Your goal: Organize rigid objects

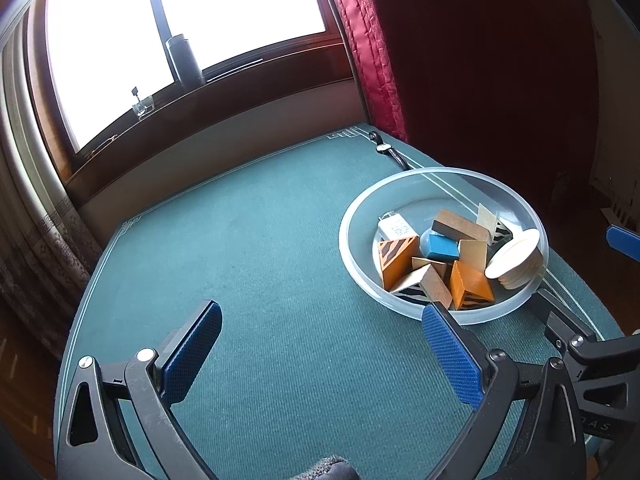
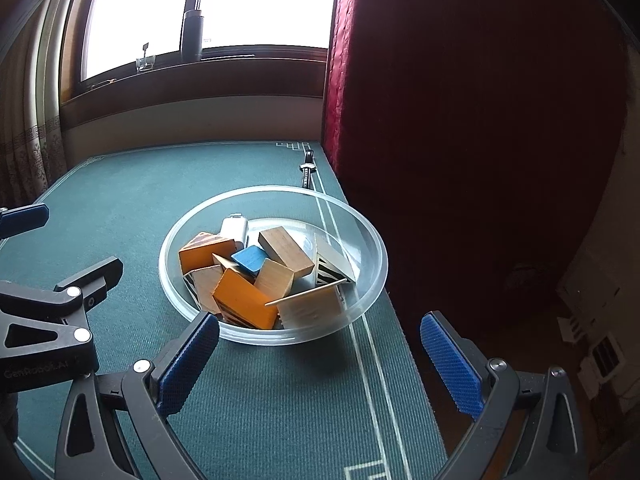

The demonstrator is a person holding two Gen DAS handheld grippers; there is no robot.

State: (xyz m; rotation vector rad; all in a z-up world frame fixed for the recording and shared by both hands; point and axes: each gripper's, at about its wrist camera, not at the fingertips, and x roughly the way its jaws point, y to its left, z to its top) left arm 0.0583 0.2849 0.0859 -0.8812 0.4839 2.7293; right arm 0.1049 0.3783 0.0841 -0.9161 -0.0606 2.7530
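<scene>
Both hand-held grippers, left (image 1: 322, 344) and right (image 2: 320, 354), hang wide open and empty above the green counter (image 1: 256, 240); wooden blocks (image 2: 244, 276) sit piled inside the clear bowl (image 2: 370, 292), apparently already gathered.

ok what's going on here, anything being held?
Nothing is held. Both handheld grippers, left gripper and right gripper, hang open and empty over the green table mat. The clear bowl near the mat's right edge holds a jumble of wooden blocks, orange blocks, a blue block and a white adapter. A wristwatch lies behind it.
</scene>
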